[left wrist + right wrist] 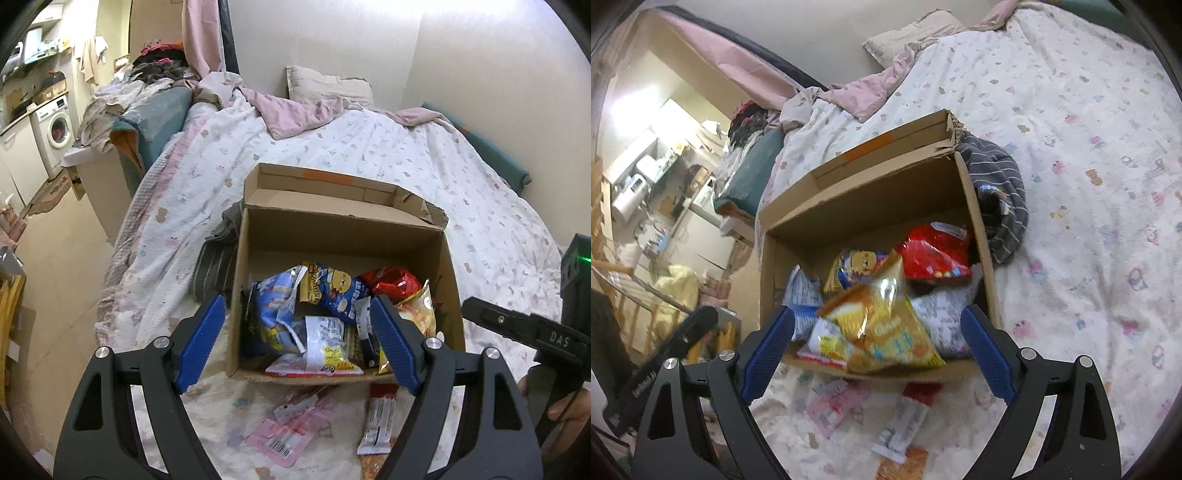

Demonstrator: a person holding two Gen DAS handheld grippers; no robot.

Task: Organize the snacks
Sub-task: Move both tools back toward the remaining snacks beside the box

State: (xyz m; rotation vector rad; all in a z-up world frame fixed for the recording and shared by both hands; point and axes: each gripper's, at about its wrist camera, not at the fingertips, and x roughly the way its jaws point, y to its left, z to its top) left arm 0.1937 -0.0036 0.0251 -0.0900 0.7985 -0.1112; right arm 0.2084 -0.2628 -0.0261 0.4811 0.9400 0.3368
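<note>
Hovering both grippers, left gripper (297,343) and right gripper (877,352), wide and empty, you have most snacks in the cardboard box (452,291); perhaps 3 packets (376,424) remain outside.

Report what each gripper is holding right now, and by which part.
Nothing is held. The left gripper and right gripper both have open jaws with no packet pinched; the yellow snack bag sits at the cardboard box front, between the right jaws but untouched.
</note>
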